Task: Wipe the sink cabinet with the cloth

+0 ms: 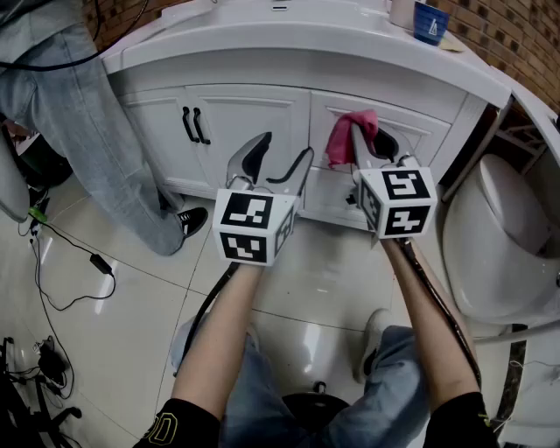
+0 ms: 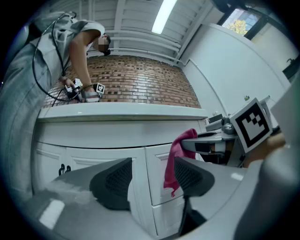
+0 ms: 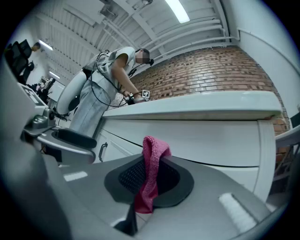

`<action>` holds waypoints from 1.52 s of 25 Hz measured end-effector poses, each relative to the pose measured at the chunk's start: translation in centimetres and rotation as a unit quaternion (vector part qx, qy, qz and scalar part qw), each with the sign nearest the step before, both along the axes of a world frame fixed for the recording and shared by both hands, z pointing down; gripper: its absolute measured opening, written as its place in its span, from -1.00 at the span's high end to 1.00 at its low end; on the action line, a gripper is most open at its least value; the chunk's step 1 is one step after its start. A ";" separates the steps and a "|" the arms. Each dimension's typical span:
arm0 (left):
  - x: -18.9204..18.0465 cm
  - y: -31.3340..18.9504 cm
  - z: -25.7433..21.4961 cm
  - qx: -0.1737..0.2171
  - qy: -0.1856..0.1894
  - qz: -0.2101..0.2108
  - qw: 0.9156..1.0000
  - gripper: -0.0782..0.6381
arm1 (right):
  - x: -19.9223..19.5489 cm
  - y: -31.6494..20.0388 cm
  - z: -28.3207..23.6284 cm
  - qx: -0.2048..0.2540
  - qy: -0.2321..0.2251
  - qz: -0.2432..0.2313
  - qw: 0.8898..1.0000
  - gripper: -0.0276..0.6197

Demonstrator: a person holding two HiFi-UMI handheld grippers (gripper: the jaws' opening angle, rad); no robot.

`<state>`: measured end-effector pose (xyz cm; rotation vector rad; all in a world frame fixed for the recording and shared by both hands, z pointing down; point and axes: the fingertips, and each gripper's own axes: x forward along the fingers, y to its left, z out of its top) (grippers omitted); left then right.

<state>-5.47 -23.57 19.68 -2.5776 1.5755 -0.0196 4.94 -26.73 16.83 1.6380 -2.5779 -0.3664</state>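
Note:
The white sink cabinet (image 1: pixel 249 114) stands in front of me, its doors closed under a white countertop (image 1: pixel 306 39). A pink cloth (image 1: pixel 346 136) hangs in front of the right-hand door panel, pinched in my right gripper (image 1: pixel 366 144). In the right gripper view the jaws are shut on the cloth (image 3: pixel 151 171), which sticks up and droops below the pads. My left gripper (image 1: pixel 276 164) is held beside it to the left, jaws apart and nothing between them. In the left gripper view the cloth (image 2: pixel 176 157) hangs just past its right fingertip, a short way from the door.
A person in grey trousers (image 1: pixel 105 131) stands at the cabinet's left end, working at the counter. Black door handles (image 1: pixel 194 125) are left of centre. A blue cup (image 1: pixel 430 22) sits on the counter. A white toilet (image 1: pixel 503 236) is at the right. Cables (image 1: pixel 52 289) lie on the tiled floor.

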 end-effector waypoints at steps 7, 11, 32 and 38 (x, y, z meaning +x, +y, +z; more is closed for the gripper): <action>-2.8 -3.9 -0.4 0.000 0.053 -0.024 0.998 -0.01 | -4.6 -5.9 -0.7 -0.015 -0.003 -0.031 0.999 0.84; -4.4 -4.2 -0.5 0.010 0.047 -0.032 0.998 -0.01 | -6.5 -7.0 -0.6 0.012 0.049 0.001 0.999 0.84; 2.6 -4.0 0.3 0.000 0.053 0.041 0.998 -0.01 | 20.9 -2.4 2.1 -0.035 0.047 0.288 0.956 0.84; 2.2 -4.4 0.7 -0.006 0.055 0.035 0.998 -0.01 | 16.0 -2.8 4.3 -0.032 0.069 0.216 0.973 0.84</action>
